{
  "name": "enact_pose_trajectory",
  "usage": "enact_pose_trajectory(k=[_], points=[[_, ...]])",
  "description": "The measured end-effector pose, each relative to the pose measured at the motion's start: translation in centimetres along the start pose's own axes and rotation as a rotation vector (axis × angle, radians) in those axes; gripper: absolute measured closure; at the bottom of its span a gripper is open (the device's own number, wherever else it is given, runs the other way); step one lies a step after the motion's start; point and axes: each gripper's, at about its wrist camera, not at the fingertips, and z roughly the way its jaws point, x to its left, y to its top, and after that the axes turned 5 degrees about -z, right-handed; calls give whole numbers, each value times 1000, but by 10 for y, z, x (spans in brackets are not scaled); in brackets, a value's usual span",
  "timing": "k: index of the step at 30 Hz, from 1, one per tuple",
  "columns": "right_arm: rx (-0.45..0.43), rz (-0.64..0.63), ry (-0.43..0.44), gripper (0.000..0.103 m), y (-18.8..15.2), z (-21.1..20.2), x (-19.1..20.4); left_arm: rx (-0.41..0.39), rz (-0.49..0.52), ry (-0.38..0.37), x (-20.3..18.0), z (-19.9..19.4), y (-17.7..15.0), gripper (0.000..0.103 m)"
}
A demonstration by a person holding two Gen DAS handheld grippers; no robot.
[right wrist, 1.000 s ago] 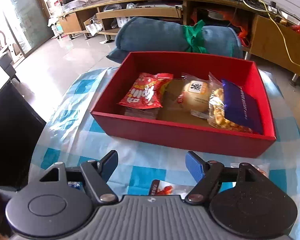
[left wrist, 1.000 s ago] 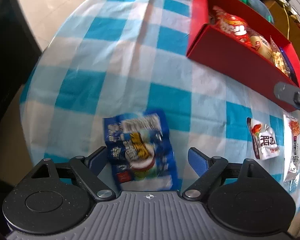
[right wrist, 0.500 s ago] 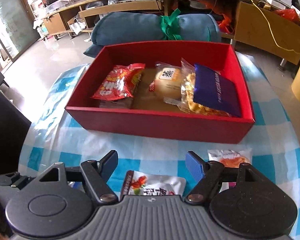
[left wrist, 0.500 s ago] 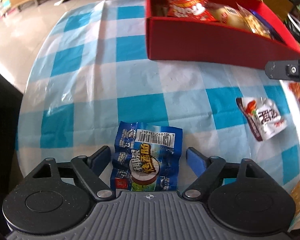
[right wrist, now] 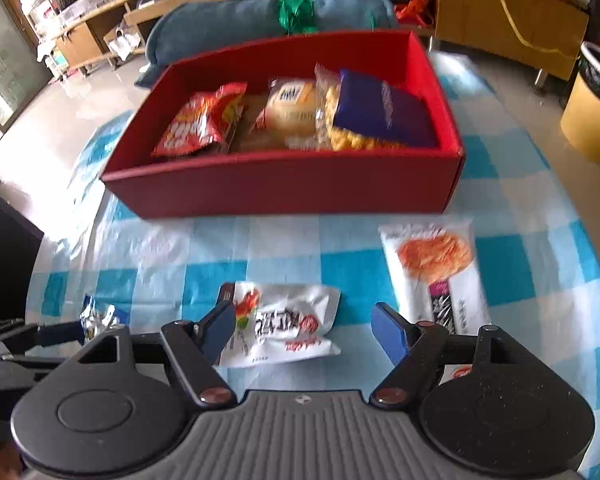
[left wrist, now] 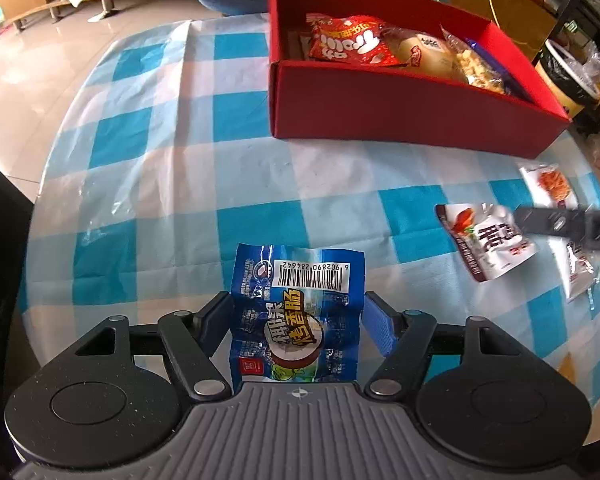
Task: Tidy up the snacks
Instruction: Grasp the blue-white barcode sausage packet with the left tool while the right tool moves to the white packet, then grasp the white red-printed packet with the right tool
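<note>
The blue packet lies flat on the checked cloth, between the fingers of the left gripper. The jaws stand at its two side edges, but real pressing cannot be told. Its long axis runs along the fingers, with the barcode end pointing away toward the red box. The barcode number reads 6 902890 284642; yellow Chinese characters are printed below it. The right gripper has open jaws around a white packet with red Chinese writing, which lies crosswise.
</note>
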Motion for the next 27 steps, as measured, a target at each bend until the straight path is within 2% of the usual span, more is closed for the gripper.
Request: enact_pose_trajectory(k=[6,8,11,12,14,17,18,19,23,27], points=[[73,56,107,33,-4,24,2,19,-17,-10,1,4,1,27],[100,99,196,33,-3,28,2,20,-20,-11,1,3,0,27],[126,240,443,33,-3,26,-7,22,-35,-19,3,2,1,27],[109,255,485,33,-2,21,-8,22,-39,-20,3,2,1,27],[61,220,449,33,3,9,-6,24,-43,-19,5,3,1,27],[6,49,237,32,11,-1,8,29,-43,-19,5,4,1,27],[14,10,170,32,12,2,12,30,-43,-19,4,4,1,27],[29,8,141,32,12,6,13,30,-42,-20,4,4,1,27],[98,23,112,32,8,30,16,33,-44,-23,4,5,2,27],[83,19,67,31,10,39,24,36,-46,-29,3,6,2,27]])
